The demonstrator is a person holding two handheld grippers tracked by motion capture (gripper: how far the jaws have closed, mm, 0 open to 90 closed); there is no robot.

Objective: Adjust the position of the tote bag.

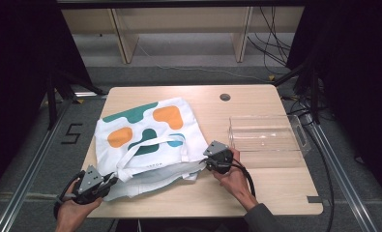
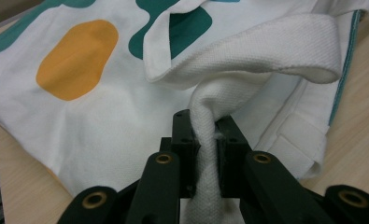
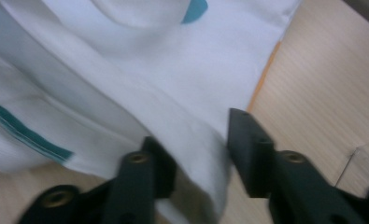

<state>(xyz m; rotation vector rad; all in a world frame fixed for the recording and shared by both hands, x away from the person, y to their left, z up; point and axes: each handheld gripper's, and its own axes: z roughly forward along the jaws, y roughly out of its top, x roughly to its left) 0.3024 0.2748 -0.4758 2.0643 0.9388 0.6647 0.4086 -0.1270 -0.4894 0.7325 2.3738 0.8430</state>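
My left gripper (image 2: 205, 140) has its jaws pressed together on a white webbing handle (image 2: 205, 177) of the tote bag (image 1: 145, 137); in the left gripper view the strap runs up between the two black jaws and then loops over to the right in a broad flat band. From the high view I see that left gripper (image 1: 112, 180) at the near left edge of the worktop (image 1: 256, 193), with my left hand (image 1: 72, 212) behind it.

My right gripper (image 3: 201, 154) has its jaws spread, with a fold of the bag's white cloth lying between them; the cloth touches the left jaw, but I cannot tell whether the right jaw touches it. In the high view this right gripper (image 1: 207, 164) sits at the bag's near right corner, held by my right hand (image 1: 237, 181).

The bag lies flat on the left half of the worktop, white with orange and teal blobs. Its opening and handles face the near edge, towards me, and its closed bottom points to the far edge, tilted slightly. The near hem stretches roughly left to right between my two grippers.

To the right of the bag, apart from it, stands a clear plastic bin (image 1: 268, 135), its long side running left to right.
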